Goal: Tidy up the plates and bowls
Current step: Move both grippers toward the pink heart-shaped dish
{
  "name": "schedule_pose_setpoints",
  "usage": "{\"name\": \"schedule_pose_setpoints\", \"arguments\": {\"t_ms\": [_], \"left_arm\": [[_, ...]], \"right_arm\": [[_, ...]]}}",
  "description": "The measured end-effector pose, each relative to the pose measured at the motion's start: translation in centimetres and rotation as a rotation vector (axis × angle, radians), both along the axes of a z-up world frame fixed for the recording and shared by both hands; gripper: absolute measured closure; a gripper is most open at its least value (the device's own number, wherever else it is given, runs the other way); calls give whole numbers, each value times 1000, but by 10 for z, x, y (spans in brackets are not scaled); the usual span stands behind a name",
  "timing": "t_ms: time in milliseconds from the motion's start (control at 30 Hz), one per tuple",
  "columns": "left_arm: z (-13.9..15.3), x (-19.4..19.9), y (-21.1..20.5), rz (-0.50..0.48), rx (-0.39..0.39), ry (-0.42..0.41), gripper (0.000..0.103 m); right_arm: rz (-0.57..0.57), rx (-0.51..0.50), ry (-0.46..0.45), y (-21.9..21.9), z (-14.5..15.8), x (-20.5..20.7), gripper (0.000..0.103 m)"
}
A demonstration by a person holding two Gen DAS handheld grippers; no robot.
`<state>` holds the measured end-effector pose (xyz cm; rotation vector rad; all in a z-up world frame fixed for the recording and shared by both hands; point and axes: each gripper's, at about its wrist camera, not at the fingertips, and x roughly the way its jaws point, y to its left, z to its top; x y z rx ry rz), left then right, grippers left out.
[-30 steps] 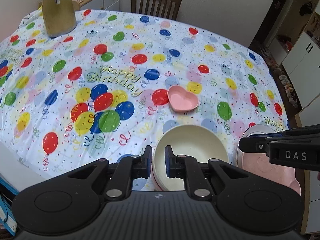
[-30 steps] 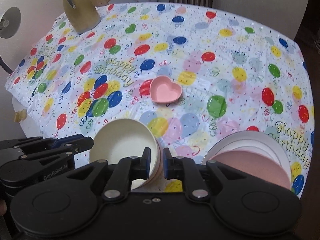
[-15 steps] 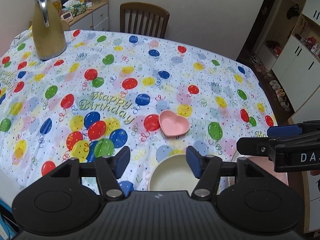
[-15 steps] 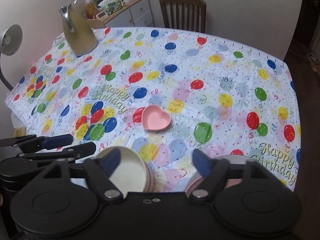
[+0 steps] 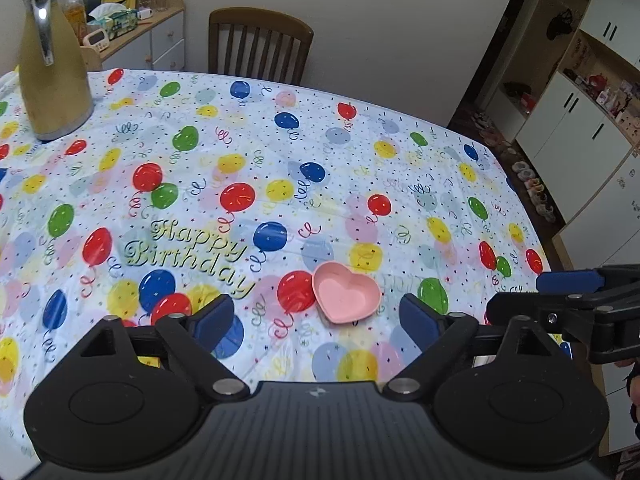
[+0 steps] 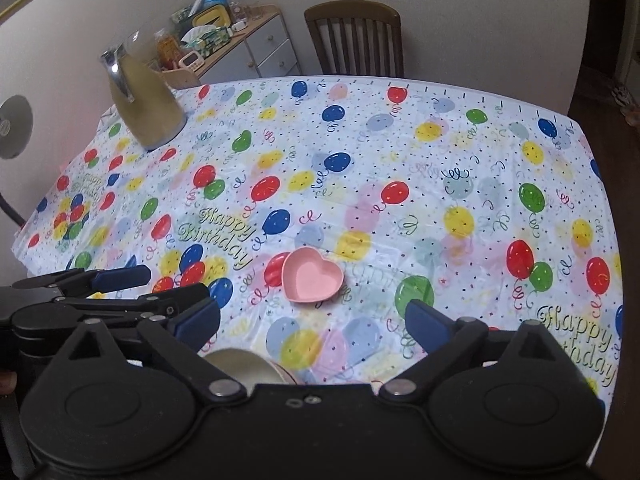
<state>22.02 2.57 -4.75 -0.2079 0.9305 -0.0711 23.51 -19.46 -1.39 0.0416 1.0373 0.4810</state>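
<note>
A pink heart-shaped dish [image 5: 346,298] [image 6: 312,276] lies alone on the balloon tablecloth [image 5: 280,152], a little beyond both grippers. My left gripper [image 5: 316,320] [image 6: 160,286] has its jaws opening wide, with nothing between them. The jaws of my right gripper [image 6: 312,322] [image 5: 536,294] are opening too and hold nothing. In the right wrist view only the rim of a cream bowl [image 6: 236,364] shows at the near edge, stacked in a pink one and mostly hidden by the gripper body. The plates are hidden.
A gold jug [image 5: 52,68] [image 6: 144,108] stands at the table's far left. A wooden chair [image 5: 260,48] sits behind the far edge, with a cluttered sideboard [image 5: 132,28] to its left. White cupboards [image 5: 580,128] line the right wall.
Both grippers went from shut to wide open and drew back from the bowl stack. The bowls and plates have slid down under the gripper bodies, and more of the far room shows.
</note>
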Motion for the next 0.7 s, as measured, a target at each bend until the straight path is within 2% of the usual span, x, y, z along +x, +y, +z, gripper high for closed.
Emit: {"name": "schedule_pose_setpoints", "arguments": {"t_ms": [67, 200, 500, 700], "left_arm": [[-5, 10, 5, -11, -14, -3, 1], [-18, 32, 14, -25, -32, 8, 1], [-49, 75, 25, -57, -7, 47, 1], [-71, 95, 25, -87, -14, 85, 1]], "right_arm": [[-26, 12, 16, 0, -6, 7, 4], [-85, 27, 52, 0, -21, 20, 4], [-164, 11, 120, 5, -56, 42, 4], [-185, -3, 148, 11, -78, 55, 10]]}}
